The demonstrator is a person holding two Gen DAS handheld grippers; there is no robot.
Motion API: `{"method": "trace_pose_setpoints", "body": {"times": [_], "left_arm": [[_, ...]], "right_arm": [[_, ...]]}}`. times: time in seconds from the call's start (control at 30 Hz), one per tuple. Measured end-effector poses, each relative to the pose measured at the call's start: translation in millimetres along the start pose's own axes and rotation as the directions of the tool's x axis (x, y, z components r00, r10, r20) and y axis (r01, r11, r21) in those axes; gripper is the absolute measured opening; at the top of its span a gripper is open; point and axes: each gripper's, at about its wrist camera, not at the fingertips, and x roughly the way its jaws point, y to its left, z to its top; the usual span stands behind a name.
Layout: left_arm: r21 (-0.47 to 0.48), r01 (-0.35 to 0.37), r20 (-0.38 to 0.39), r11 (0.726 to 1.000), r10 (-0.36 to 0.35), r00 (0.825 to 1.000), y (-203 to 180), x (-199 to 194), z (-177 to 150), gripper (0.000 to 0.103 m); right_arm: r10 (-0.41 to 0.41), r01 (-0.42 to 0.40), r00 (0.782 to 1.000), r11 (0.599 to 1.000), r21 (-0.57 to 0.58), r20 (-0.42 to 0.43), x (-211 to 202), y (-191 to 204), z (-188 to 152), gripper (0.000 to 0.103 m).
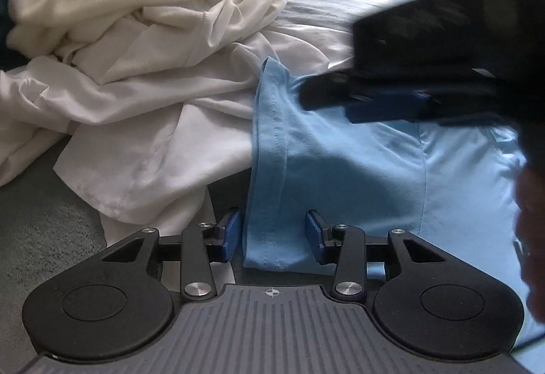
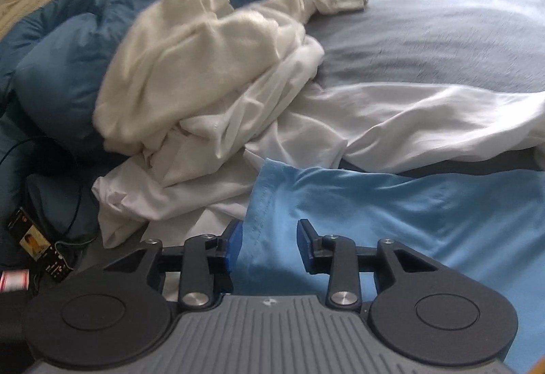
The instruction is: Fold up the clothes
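Observation:
A light blue garment lies spread on the bed, its stitched hem running toward me. My left gripper is open, and the hem's near end lies between its blue pads. My right gripper is also open, straddling a farther stretch of the same blue garment. In the left wrist view the right gripper shows as a dark, blurred shape over the blue cloth, so its jaws are unclear there. A person's hand is at the right edge.
A heap of white and cream clothes lies left of the blue garment. Behind it are a teal duvet, the grey bedsheet and a small white cloth. A cable and small devices sit at the left.

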Motion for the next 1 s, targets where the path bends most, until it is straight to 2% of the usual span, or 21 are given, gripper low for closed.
{"method": "trace_pose_setpoints", "body": {"times": [0.2, 0.37, 0.53, 0.87, 0.93, 1.0], "left_arm": [[-0.001, 0.011, 0.033, 1.000, -0.011, 0.999, 4, -2, -8, 0.039], [-0.024, 0.024, 0.073, 0.999, -0.022, 0.997, 8, -5, -13, 0.020], [-0.054, 0.028, 0.115, 0.998, -0.021, 0.993, 7, -11, -18, 0.007], [0.004, 0.005, 0.199, 1.000, -0.006, 0.980, -11, -36, -19, 0.005], [0.011, 0.002, 0.208, 1.000, -0.004, 0.978, -15, -37, -17, 0.005], [0.024, 0.001, 0.216, 1.000, -0.006, 0.976, -21, -39, -16, 0.005]], "right_arm": [[-0.026, 0.026, 0.997, 1.000, 0.009, -0.075, 32, 8, 25, 0.041], [-0.079, 0.076, 0.982, 0.997, -0.026, -0.174, 60, 18, 34, 0.042], [-0.102, 0.092, 0.973, 0.994, -0.059, -0.205, 71, 25, 34, 0.042], [-0.173, 0.150, 0.958, 0.982, -0.115, -0.229, 77, 29, 37, 0.038], [-0.179, 0.156, 0.959, 0.981, -0.118, -0.221, 74, 29, 38, 0.024], [-0.166, 0.148, 0.963, 0.984, -0.101, -0.213, 68, 25, 38, 0.022]]}}
